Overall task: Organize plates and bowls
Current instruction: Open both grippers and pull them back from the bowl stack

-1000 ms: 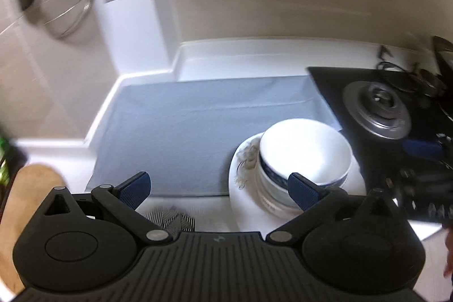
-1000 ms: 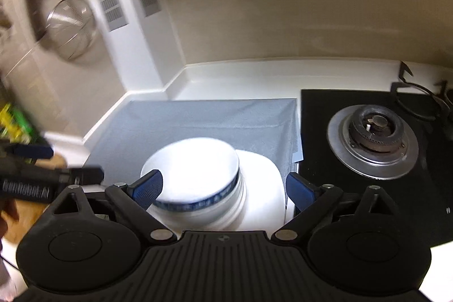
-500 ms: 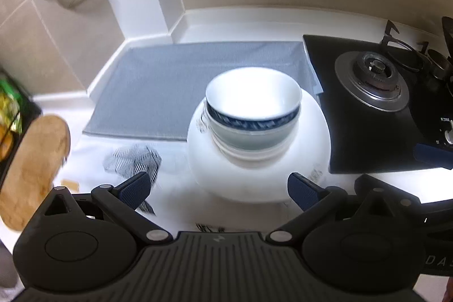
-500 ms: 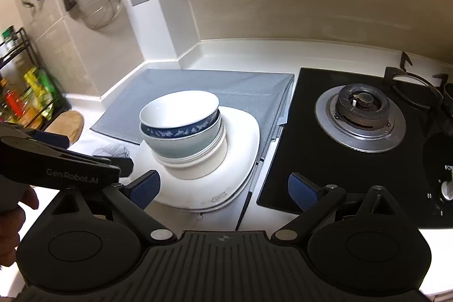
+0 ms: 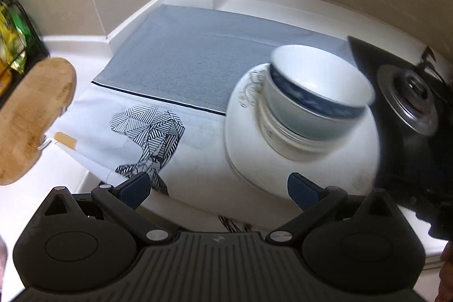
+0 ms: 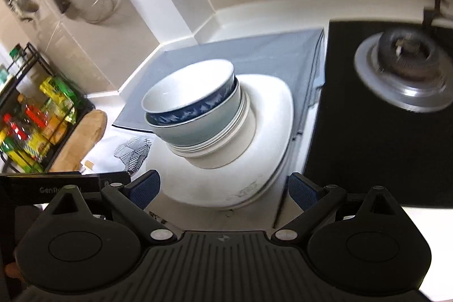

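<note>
A stack of bowls [image 5: 317, 101] with a white, blue-banded bowl on top sits on a large white plate [image 5: 305, 160], at the right of the left wrist view. In the right wrist view the bowl stack [image 6: 195, 109] and plate [image 6: 269, 115] lie just ahead of centre. My left gripper [image 5: 219, 187] is open and empty, short of the plate's near edge. My right gripper [image 6: 225, 188] is open and empty, its jaws standing either side of the plate's near rim, not touching it.
A grey mat [image 5: 198, 61] and a white patterned cloth [image 5: 147, 129] lie under and left of the plate. A black gas hob [image 6: 396, 104] lies to the right. A wooden board [image 5: 28, 118] and a wire rack with packets [image 6: 34, 115] stand at the left.
Both views have swung and blurred. The left gripper has shifted left, so the stack now sits to its right. The right gripper has closed in on the plate's near rim.
</note>
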`<state>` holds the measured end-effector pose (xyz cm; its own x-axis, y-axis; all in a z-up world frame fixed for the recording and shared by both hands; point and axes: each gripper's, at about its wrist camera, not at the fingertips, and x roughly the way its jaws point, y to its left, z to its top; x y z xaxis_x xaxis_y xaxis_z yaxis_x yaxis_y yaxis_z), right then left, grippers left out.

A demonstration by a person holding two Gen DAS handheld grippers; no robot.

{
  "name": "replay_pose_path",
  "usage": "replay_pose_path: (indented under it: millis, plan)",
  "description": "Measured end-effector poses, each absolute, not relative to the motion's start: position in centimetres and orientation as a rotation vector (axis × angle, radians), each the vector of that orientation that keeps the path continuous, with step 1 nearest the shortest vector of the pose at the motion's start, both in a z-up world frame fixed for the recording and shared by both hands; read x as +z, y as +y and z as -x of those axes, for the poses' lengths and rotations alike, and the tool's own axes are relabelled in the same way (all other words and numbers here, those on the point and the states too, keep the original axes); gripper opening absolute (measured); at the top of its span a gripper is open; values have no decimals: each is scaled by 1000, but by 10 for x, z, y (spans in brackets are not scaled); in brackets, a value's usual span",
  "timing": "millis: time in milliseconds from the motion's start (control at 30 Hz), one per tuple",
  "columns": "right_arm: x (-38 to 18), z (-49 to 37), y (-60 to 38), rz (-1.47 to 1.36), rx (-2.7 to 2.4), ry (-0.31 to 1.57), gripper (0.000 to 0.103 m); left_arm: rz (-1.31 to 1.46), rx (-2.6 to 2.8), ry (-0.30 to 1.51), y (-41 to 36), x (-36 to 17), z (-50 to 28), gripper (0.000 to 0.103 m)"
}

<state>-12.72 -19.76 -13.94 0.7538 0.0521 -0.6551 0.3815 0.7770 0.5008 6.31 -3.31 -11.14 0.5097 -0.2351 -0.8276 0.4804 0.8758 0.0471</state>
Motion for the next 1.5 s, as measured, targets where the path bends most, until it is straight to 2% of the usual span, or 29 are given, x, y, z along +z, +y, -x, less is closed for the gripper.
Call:
replay_pose_path:
  millis: [300,533,800,967,1033,1133,1500]
  plan:
    - [-170,85,-197,-694,-254,828,95,-345,-566,1080,-53,-153,-116,103]
    - [-186,73,-193,-776,-230,886,93,-250,-668,1183,-53,-177,-135,103]
    - [-191,66,-187,-744,-125,945,87,-284,-870,1077,-37,-181,-123,103]
    - [-190,64,-164,-585,23,985,72,-329,-964,1054,-31,-175,-119,103]
    - [-192,63,-164,-547,0,996,59,-361,-1009,1050,-31,-173,-115,103]
    - [-196,65,-182,-656,-26,995,47,-392,-1043,1039,-35,-173,-113,103]
    - [-193,63,-185,-592,-34,1023,62,-320,-1072,1106,-52,-184,-126,103]
